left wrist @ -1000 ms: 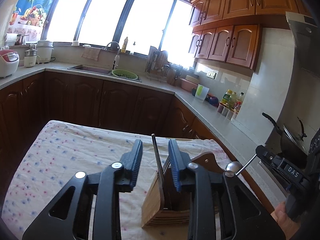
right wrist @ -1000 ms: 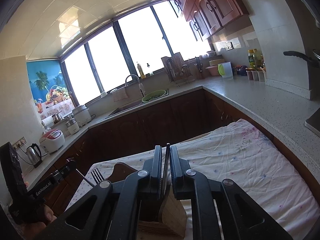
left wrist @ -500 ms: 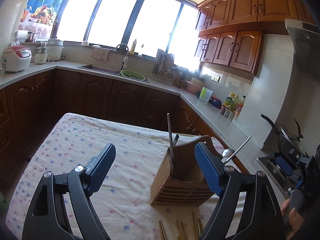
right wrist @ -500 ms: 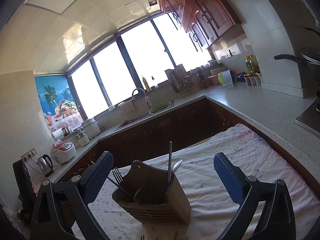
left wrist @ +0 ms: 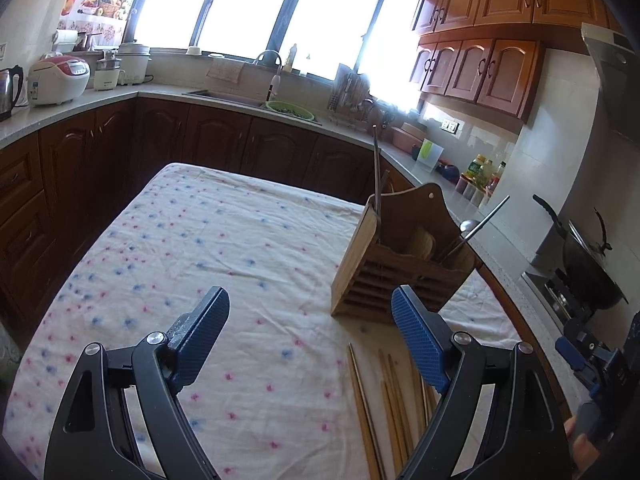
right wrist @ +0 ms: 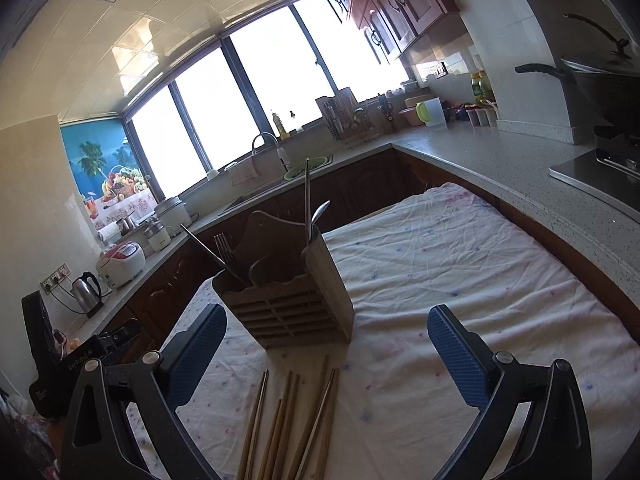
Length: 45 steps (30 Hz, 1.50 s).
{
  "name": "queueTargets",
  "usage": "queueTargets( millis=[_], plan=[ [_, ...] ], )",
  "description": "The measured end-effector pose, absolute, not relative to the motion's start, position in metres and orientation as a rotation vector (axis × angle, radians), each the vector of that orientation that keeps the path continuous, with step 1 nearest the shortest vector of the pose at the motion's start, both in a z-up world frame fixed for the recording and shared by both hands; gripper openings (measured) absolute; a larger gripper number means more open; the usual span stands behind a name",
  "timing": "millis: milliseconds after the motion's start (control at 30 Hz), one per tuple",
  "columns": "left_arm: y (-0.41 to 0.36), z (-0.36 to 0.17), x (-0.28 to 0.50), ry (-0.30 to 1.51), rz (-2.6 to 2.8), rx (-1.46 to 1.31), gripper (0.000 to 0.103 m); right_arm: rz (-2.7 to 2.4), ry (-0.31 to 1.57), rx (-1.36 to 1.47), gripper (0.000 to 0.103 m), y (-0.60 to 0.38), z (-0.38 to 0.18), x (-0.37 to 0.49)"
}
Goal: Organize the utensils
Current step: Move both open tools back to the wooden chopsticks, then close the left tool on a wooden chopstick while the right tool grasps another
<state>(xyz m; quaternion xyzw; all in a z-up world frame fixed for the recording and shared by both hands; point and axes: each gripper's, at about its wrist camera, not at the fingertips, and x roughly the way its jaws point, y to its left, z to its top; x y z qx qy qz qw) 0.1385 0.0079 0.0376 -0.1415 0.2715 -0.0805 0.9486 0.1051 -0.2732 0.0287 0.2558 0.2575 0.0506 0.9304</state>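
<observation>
Both tongs wide, empty; chopsticks (right wrist: 288, 420) flat, pointing toward holder (right wrist: 288, 300).

one wooden utensil holder (right wrist: 288, 300) stands on one cloth-covered worktop (right wrist: 460, 280). inside the holder: one fork (right wrist: 224, 246), one spoon (right wrist: 320, 214) and two slim metal rods, one upright (right wrist: 307, 196) and one leaning (right wrist: 208, 250). just in front of the holder lies a loose row of wooden chopsticks (right wrist: 296, 420), about eight, the exact count unclear where they overlap. two hand-held grippers show, left (left wrist: 310, 340) and right (right wrist: 326, 354).
</observation>
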Motion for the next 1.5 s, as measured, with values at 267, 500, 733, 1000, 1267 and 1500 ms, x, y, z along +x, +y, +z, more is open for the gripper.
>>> queueTargets(
  millis=[267, 500, 733, 1000, 1267, 1500],
  plan=[
    [0.002, 0.004, 0.120, 0.648, -0.171, -0.274, 0.085, 0.116, 0.615, 0.495, 0.102, -0.262, 0.001, 0.082],
    [-0.014, -0.011, 0.124, 0.745, -0.168, -0.214, 0.085, 0.112, 0.659, 0.500, 0.102, -0.263, -0.011, 0.075],
    [-0.054, -0.036, 0.146, 0.863, -0.182, -0.068, 0.085, 0.094, 0.673, 0.523, 0.101, -0.266, -0.016, 0.075],
    [-0.080, -0.060, 0.176, 0.944, -0.202, -0.004, 0.062, 0.092, 0.691, 0.532, 0.101, -0.270, -0.020, 0.079],
    [-0.085, -0.063, 0.186, 0.924, -0.196, 0.050, 0.050, 0.086, 0.721, 0.549, 0.101, -0.271, -0.029, 0.091],
    [-0.059, -0.059, 0.175, 0.948, -0.290, -0.006, 0.023, 0.125, 0.761, 0.489, 0.095, -0.251, -0.034, 0.104]
  ],
)
